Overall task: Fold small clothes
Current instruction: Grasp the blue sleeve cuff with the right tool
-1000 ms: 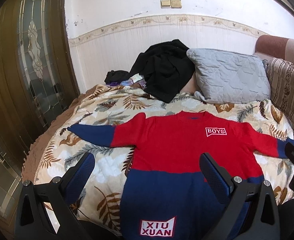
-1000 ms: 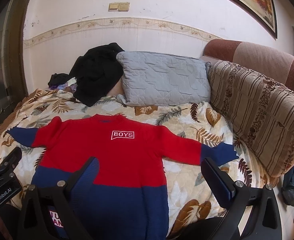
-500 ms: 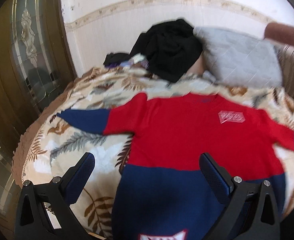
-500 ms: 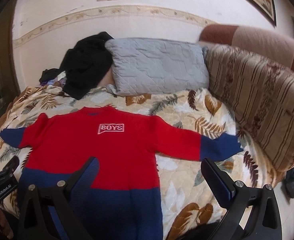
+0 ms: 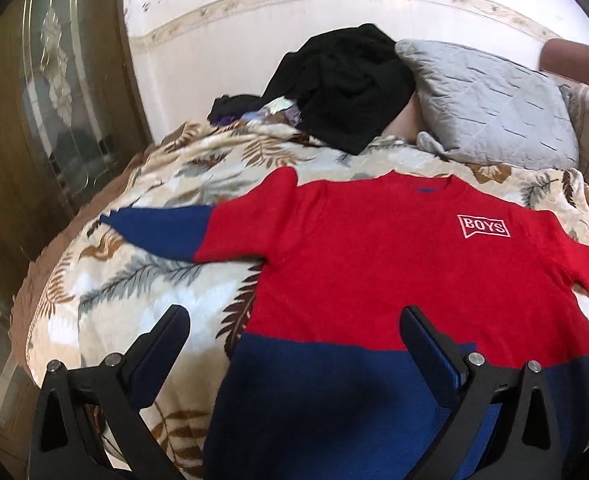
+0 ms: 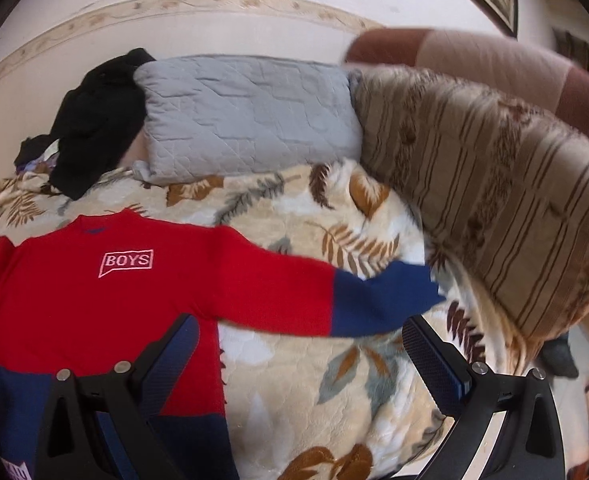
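Note:
A small red and navy sweater (image 5: 374, 264) with a white "BOYS" patch lies flat, front up, on the leaf-print blanket (image 5: 142, 280), both sleeves spread out. My left gripper (image 5: 294, 320) hovers open above the sweater's lower left side, nothing between its fingers. In the right wrist view the sweater (image 6: 114, 292) fills the left half, its right sleeve with a navy cuff (image 6: 382, 300) reaching toward the middle. My right gripper (image 6: 298, 328) hangs open just short of that sleeve, holding nothing.
A grey quilted pillow (image 6: 250, 116) and a heap of black clothes (image 5: 350, 84) lie at the head of the bed by the wall. A striped sofa back (image 6: 494, 184) borders the right. A glazed wooden door (image 5: 42, 120) stands at the left.
Both grippers have moved forward and apart: the left view now nears the left sleeve, and the right view has swung right toward the right sleeve. Both stay open.

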A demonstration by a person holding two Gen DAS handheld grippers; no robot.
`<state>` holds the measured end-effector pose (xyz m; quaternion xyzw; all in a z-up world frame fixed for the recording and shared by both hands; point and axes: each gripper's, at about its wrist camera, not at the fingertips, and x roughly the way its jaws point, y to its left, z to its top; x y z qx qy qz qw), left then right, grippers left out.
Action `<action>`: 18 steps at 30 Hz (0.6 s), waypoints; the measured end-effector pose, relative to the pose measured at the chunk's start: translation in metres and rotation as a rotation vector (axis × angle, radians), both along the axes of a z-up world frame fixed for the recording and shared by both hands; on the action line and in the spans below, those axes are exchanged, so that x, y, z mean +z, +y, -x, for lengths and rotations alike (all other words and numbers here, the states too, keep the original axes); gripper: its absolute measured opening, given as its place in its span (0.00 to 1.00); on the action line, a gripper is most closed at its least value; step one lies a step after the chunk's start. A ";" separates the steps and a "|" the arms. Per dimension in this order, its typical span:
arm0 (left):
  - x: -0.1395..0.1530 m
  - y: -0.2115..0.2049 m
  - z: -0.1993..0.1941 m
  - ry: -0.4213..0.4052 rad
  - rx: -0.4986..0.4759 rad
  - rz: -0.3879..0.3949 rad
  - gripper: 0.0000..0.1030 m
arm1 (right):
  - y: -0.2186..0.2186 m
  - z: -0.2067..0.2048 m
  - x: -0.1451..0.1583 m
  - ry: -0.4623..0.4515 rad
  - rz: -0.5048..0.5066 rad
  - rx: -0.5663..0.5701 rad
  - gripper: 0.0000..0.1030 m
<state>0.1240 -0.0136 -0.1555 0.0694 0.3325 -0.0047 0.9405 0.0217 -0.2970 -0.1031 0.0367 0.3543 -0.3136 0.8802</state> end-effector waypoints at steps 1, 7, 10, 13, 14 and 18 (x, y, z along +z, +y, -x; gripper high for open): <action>0.001 -0.002 0.000 -0.004 -0.004 -0.010 1.00 | 0.003 0.000 0.002 -0.002 0.006 0.005 1.00; -0.008 0.003 -0.003 0.028 0.006 -0.010 1.00 | 0.007 -0.001 0.000 -0.004 0.000 0.007 1.00; -0.019 0.003 -0.007 0.067 0.011 -0.017 1.00 | 0.004 -0.002 -0.005 0.003 -0.010 0.004 1.00; -0.036 0.003 -0.015 0.138 0.017 -0.017 1.00 | -0.001 -0.005 -0.012 0.011 -0.014 0.002 1.00; -0.042 0.003 -0.018 0.169 0.021 -0.018 1.00 | -0.003 -0.007 -0.014 0.014 -0.018 0.002 1.00; -0.070 0.005 -0.029 0.310 0.026 0.013 1.00 | -0.034 -0.014 -0.035 -0.017 -0.144 0.015 1.00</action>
